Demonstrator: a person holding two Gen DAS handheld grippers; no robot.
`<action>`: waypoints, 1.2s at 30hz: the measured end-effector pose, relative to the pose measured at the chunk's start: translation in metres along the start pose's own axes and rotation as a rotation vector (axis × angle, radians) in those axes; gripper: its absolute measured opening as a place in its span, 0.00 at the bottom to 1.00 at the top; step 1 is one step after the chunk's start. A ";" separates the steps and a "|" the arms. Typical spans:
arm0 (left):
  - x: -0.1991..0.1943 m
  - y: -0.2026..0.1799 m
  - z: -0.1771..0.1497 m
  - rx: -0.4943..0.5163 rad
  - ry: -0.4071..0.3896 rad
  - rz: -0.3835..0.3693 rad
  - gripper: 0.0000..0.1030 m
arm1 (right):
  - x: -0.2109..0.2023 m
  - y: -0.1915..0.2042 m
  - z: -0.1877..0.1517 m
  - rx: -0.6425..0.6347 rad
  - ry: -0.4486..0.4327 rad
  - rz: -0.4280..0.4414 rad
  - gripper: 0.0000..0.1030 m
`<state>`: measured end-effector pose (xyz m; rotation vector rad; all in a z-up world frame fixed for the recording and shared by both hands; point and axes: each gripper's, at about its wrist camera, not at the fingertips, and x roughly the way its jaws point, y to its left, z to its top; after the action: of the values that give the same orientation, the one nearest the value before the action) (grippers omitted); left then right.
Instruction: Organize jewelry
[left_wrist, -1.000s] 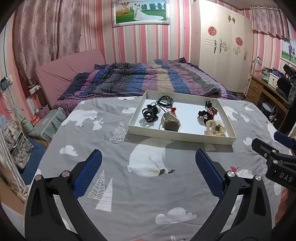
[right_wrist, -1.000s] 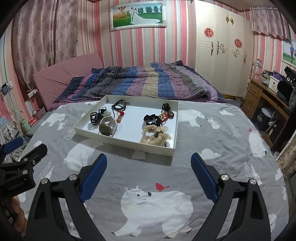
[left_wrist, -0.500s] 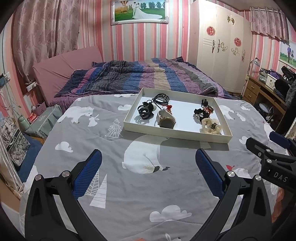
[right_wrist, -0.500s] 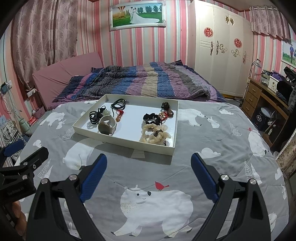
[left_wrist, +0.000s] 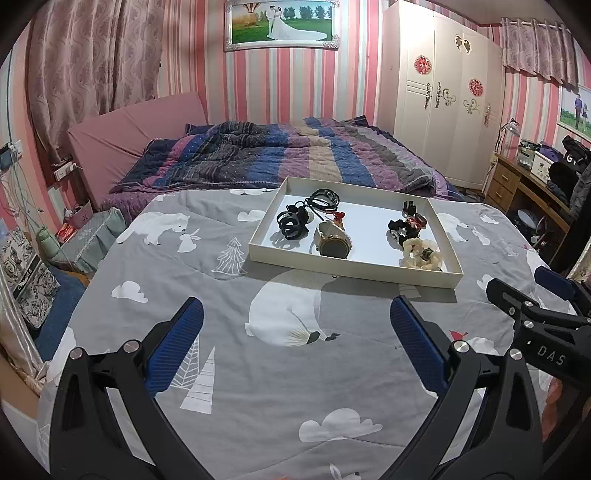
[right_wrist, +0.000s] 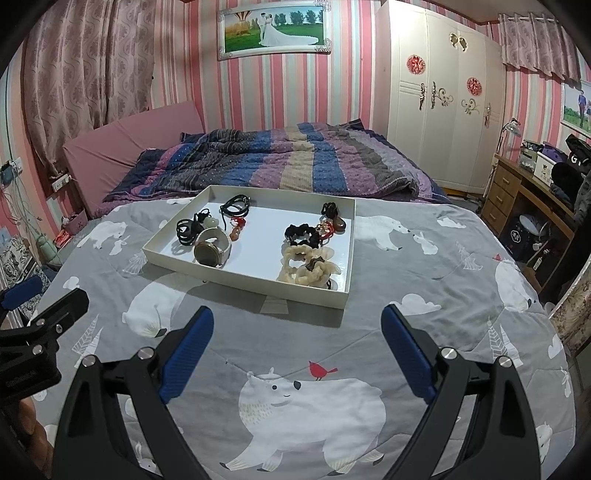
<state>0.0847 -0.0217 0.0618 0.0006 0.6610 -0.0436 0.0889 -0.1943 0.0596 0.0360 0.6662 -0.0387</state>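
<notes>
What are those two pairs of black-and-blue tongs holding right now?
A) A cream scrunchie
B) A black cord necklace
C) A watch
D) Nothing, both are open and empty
D: both the left tongs and the right tongs stand wide open over the grey bedspread, while the watch, cream scrunchie and black cord necklace all lie in the white tray.

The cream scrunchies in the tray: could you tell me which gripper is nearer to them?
Right. The right gripper hovers open over the bedspread just short of the tray's near wall, below the cream scrunchies. The left gripper sits further left, nearer the watch.
</notes>
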 end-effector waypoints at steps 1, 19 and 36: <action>0.000 0.000 0.000 0.000 0.001 0.000 0.97 | 0.000 0.000 0.000 0.001 0.000 0.000 0.89; 0.003 0.001 0.000 0.004 0.006 0.020 0.97 | -0.001 -0.001 0.002 0.007 -0.003 -0.010 0.89; -0.001 0.001 0.000 0.006 -0.008 0.036 0.97 | -0.002 0.000 0.003 0.017 -0.006 -0.013 0.89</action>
<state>0.0836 -0.0207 0.0623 0.0180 0.6525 -0.0110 0.0891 -0.1947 0.0633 0.0478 0.6605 -0.0567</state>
